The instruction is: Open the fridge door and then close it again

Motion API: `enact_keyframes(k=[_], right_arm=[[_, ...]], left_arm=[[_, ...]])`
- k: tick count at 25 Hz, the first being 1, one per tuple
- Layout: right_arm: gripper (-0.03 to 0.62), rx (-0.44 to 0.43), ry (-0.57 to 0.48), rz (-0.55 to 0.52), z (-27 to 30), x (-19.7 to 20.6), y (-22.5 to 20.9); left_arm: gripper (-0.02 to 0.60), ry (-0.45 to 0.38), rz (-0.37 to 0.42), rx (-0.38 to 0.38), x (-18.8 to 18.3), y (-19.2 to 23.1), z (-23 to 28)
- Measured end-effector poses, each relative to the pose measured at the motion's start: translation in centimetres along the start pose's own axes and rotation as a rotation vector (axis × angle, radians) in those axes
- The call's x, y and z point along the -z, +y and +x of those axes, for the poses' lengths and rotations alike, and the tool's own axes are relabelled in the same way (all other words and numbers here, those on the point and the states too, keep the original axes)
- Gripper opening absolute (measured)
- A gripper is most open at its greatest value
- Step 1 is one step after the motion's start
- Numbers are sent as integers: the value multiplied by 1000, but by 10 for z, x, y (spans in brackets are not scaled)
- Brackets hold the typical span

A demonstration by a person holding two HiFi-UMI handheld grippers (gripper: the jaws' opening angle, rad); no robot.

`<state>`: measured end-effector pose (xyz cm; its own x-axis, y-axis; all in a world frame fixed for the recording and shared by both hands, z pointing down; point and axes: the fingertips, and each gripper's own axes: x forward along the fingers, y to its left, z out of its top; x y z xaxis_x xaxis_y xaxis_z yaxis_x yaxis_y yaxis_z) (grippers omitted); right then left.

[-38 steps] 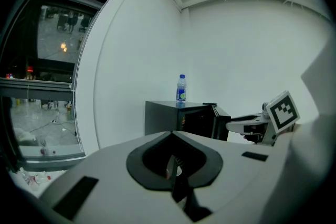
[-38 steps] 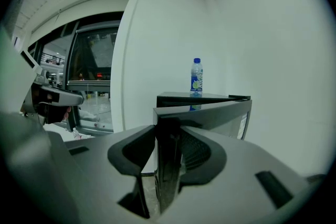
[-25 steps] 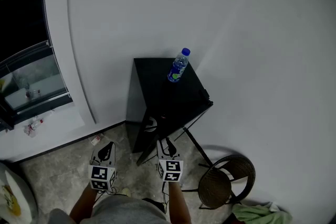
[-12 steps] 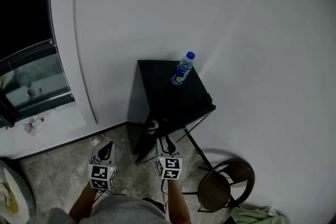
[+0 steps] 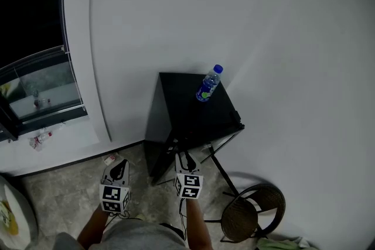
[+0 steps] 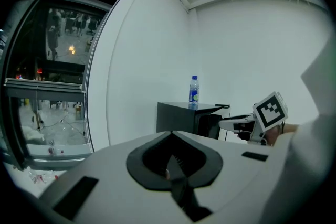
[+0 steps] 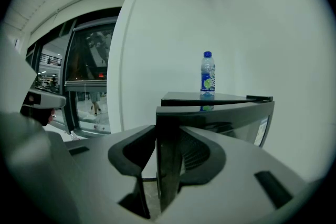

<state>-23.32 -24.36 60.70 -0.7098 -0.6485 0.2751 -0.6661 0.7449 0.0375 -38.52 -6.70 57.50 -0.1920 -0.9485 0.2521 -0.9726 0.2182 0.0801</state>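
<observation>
The left gripper hung near, jaws together and empty. The right gripper had its jaws clamped on the ajar fridge door; a jerky swing could slip that grip or topple the water bottle atop the mini fridge beyond

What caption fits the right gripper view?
Right gripper grips the partly open door of the black mini fridge; a blue-capped plastic water bottle stands on top.

The glossy black fridge door stood edge-on between the jaws of my right claw and hid their pads; I could not tell whether they pressed it. The label on the clear blue-capped plastic bottle was too small to read.
</observation>
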Motion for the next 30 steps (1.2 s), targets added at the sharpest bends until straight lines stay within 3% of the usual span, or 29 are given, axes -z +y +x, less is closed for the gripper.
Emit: enact_keyframes(k=[30], right_arm=[[147, 17, 15, 17, 41, -10, 4]], left_arm=[[5, 7, -11, -50, 5, 18, -12]])
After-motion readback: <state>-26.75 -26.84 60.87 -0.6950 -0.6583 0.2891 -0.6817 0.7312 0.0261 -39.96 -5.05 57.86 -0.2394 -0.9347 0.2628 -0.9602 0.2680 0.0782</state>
